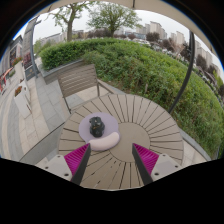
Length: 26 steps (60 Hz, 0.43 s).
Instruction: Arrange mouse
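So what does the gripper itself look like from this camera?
The gripper has two dark, near-black fingers that taper toward their tips. Each carries a bright magenta pad on its inner face, roughly triangular as seen here. No cables, markings, hand or sleeve show in this view.
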### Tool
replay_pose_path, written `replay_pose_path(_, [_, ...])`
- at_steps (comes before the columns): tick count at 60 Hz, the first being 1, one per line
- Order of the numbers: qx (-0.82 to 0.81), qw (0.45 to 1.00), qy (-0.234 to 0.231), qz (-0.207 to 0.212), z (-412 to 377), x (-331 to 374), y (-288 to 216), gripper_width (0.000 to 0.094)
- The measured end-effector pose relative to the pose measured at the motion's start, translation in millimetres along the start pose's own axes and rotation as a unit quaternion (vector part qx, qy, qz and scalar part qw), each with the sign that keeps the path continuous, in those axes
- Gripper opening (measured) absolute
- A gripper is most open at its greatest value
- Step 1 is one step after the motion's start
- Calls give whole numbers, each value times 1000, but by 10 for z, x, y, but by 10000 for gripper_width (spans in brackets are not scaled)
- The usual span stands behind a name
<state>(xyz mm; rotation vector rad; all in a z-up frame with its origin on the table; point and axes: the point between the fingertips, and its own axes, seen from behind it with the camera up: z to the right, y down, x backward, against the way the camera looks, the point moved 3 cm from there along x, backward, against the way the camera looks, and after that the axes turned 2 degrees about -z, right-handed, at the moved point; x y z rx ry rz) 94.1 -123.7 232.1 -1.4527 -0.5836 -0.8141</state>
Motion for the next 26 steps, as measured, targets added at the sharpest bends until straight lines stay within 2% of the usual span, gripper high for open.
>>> replay_pose_path(11, [-31,999,18,-6,238,353,385,847])
replay_pose_path(21, [-32,999,37,11,508,457,401,850])
replay_pose_path(26, [-33,999,25,12,528,502,451,849])
